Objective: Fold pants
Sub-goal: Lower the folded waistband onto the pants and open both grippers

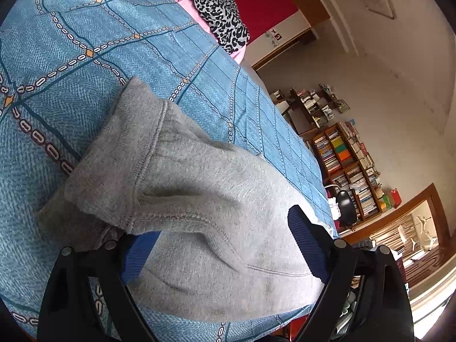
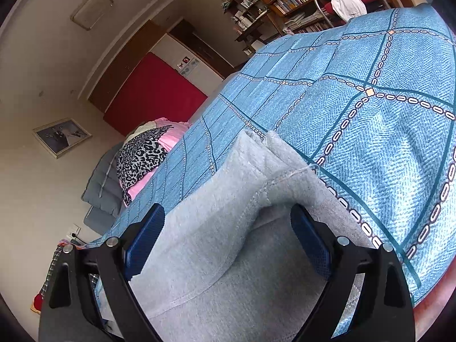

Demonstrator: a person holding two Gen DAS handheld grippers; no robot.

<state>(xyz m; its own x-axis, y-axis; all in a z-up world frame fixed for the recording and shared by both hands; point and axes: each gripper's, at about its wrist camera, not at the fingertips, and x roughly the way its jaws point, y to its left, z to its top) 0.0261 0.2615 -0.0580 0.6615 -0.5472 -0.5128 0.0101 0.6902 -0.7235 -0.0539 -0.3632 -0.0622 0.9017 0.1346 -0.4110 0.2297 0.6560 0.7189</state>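
Note:
Grey sweatpants [image 1: 182,188] lie bunched on a bed with a blue patterned cover [image 1: 85,42]. In the left wrist view the stitched waistband end is folded over and the cloth runs down between the fingers of my left gripper [image 1: 225,235], which stands open around it. In the right wrist view another part of the pants [image 2: 228,222], fleecy side out with a raw seam edge, lies on the cover [image 2: 370,114] between the fingers of my right gripper [image 2: 226,232], which is also open. The left blue pad [image 1: 138,252] is partly under the cloth.
A leopard-print cloth [image 1: 219,8] on pink bedding lies at the head of the bed, also in the right wrist view [image 2: 141,156]. A bookshelf [image 1: 344,165] and a black chair [image 1: 346,203] stand beyond the bed's edge. A red headboard [image 2: 154,91] is at the wall.

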